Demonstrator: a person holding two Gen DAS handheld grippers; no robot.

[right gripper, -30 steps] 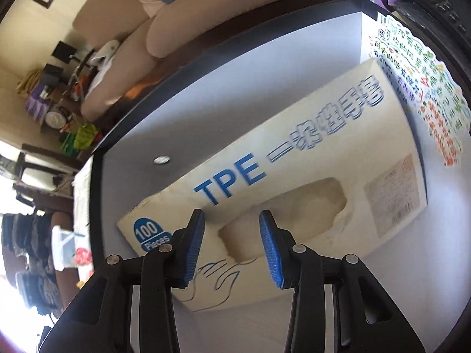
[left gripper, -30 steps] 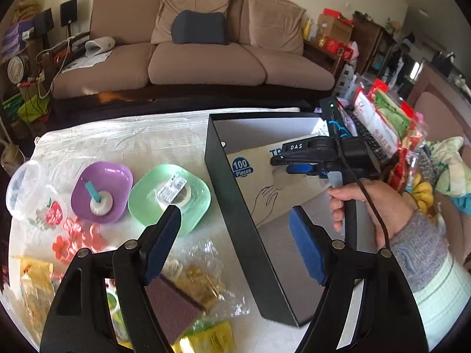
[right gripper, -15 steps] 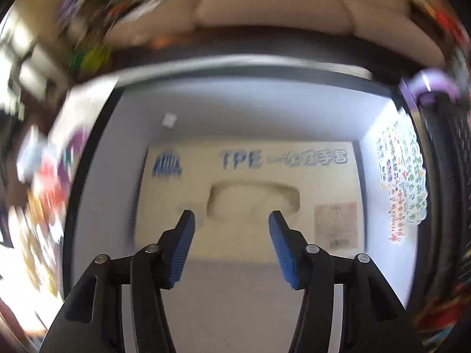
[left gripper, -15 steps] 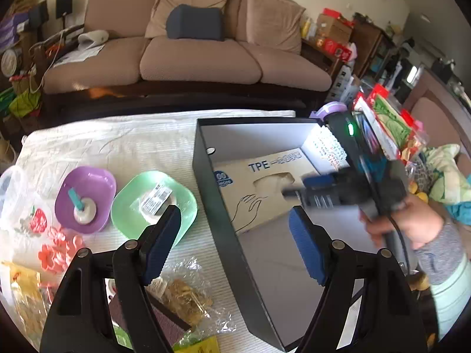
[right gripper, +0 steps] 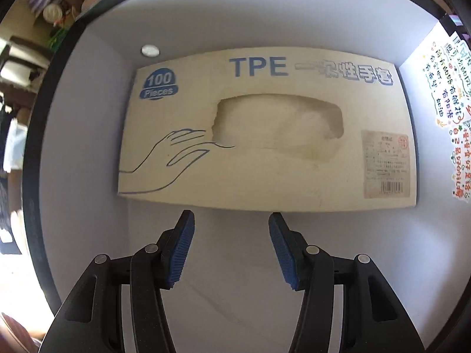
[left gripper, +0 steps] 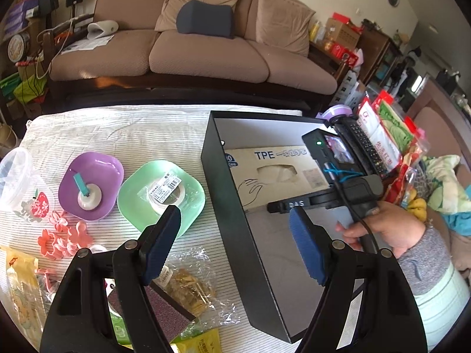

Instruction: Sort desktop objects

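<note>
A beige glove box (right gripper: 265, 135) printed "TPE" lies inside the black bin (left gripper: 235, 220) against its far wall. My right gripper (right gripper: 231, 214) points down into the bin just short of the glove box's near edge. It is open with only the grey bin floor between its blue pads. In the left wrist view a hand holds the right gripper (left gripper: 273, 206) over the bin. My left gripper (left gripper: 232, 210) hangs open above the bin's left wall, holding nothing. A green dish (left gripper: 132, 194) holds a tape roll (left gripper: 164, 189), and a purple dish (left gripper: 103, 170) holds a small white disc.
Pink flower clips (left gripper: 64, 238), a clear bag of golden bits (left gripper: 188, 288), a brown pad (left gripper: 167, 306) and yellow packets (left gripper: 200, 341) lie on the striped cloth at front left. A clear tub (left gripper: 17, 173) stands far left. Snack bags (left gripper: 388, 135) crowd the bin's right side.
The right gripper's jaws have widened; it rolled, swung to face straight down and drew back from over the glove box to its near edge. The left gripper has hardly moved.
</note>
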